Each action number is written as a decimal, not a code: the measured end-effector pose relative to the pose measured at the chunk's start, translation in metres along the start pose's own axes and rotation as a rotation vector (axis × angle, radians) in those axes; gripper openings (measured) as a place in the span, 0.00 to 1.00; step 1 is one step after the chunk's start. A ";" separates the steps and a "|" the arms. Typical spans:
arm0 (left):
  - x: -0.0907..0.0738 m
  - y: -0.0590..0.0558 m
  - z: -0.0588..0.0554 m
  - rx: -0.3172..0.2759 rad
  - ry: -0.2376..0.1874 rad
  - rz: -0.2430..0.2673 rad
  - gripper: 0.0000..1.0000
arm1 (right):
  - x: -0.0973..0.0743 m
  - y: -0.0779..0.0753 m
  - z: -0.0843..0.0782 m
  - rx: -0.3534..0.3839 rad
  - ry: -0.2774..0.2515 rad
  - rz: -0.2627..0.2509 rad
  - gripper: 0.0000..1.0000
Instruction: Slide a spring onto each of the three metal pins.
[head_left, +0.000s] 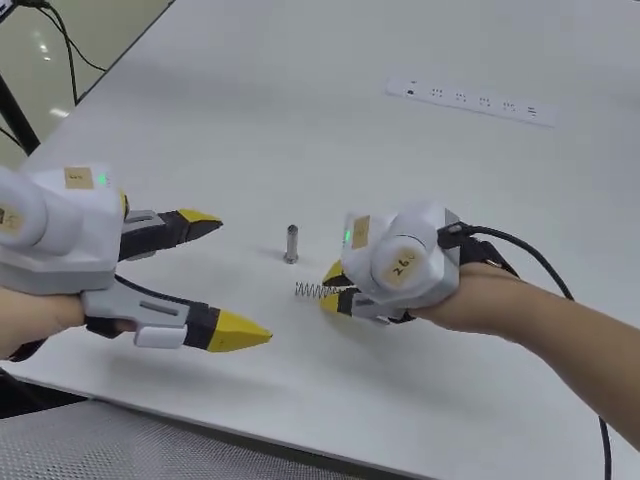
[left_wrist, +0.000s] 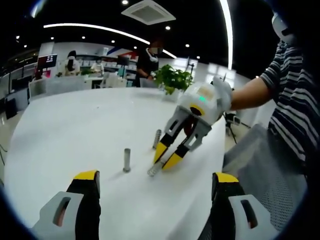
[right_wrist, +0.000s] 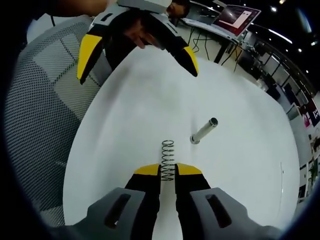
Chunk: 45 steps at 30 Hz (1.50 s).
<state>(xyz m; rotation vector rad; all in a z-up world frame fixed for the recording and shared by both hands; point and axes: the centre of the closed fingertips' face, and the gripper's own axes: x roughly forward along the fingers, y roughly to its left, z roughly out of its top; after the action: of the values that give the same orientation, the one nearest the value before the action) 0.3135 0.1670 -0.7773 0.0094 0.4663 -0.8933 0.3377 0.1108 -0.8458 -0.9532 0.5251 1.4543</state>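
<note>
Right tongs (right_wrist: 168, 171) pinch spring (right_wrist: 168, 150); left tongs (head_left: 238, 277) gape.

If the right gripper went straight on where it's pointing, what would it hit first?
Probably the left gripper: the right gripper, shut on the spring, points across the table at its open jaws. The pin sits off that line; depth unclear.

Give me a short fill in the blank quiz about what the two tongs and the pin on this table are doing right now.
The right tongs are shut on a ___. The left tongs hold nothing and are ___. The metal pin stands ___ on the white table. Missing words: spring, open, upright.
</note>
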 end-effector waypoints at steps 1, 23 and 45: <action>0.000 0.000 0.000 0.001 0.000 -0.002 0.90 | -0.003 0.000 0.000 0.003 -0.003 0.001 0.07; 0.026 -0.037 -0.004 0.026 0.063 -0.177 0.76 | -0.056 0.001 -0.011 0.077 -0.034 -0.028 0.07; 0.057 -0.043 0.028 0.119 0.049 -0.276 0.48 | -0.076 0.015 0.001 0.055 -0.075 -0.040 0.07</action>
<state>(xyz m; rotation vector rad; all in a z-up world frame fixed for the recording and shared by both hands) 0.3224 0.0913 -0.7669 0.0774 0.4660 -1.1933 0.3154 0.0649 -0.7875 -0.8581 0.4861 1.4265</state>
